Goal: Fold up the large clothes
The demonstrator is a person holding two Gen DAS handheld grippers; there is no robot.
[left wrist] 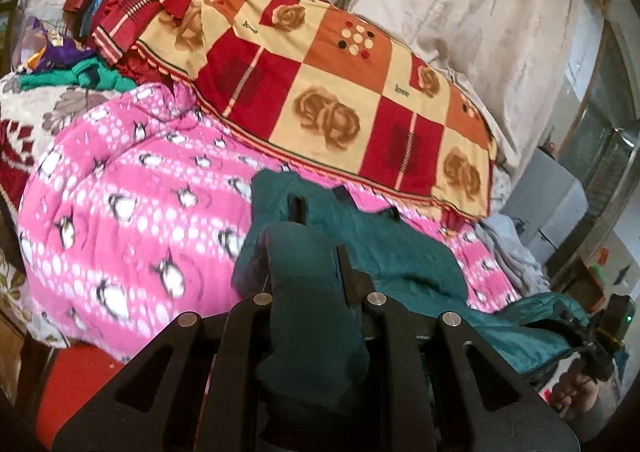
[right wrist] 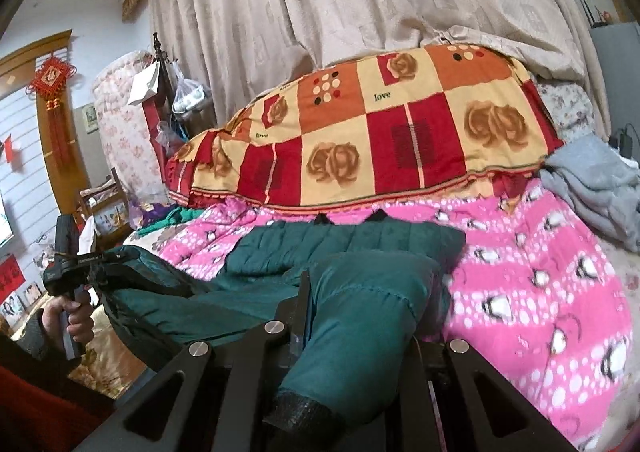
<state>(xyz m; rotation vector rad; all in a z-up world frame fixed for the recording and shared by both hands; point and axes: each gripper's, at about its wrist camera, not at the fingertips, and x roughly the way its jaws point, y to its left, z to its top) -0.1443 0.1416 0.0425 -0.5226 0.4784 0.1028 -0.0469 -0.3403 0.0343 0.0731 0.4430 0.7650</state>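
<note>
Both grippers engaged on the teal padded jacket (right wrist: 352,248). It lies on the pink penguin blanket (right wrist: 540,284) on the bed, just in front of the red-and-yellow patchwork cover (right wrist: 380,140), with one end trailing off the near edge toward my left side.

My left gripper (left wrist: 308,252) is pinching a thick bunch of teal fabric; cloth fills the gap and hides the fingertips. My right gripper (right wrist: 360,292) is clamped on a sleeve: padded cloth runs between the fingers, and the dark knit cuff (right wrist: 304,416) hangs back toward the camera.

Judgement: mid-fold, with sleeve and body edge gathered but nothing laid flat yet.

Risks from here:
- Slick, puffy shell could slip from either grip if I pull the two ends apart too hard
- Left grip holds a wad, not a clean edge; the fold may land lumpy or crooked
- Dragging the jacket could rumple the blanket underneath and carry it along
- The portion hanging off the bed edge may pull the rest down if I let go early
- The grey garment (right wrist: 596,188) lies near on the right; a wide swing could snag it
</note>
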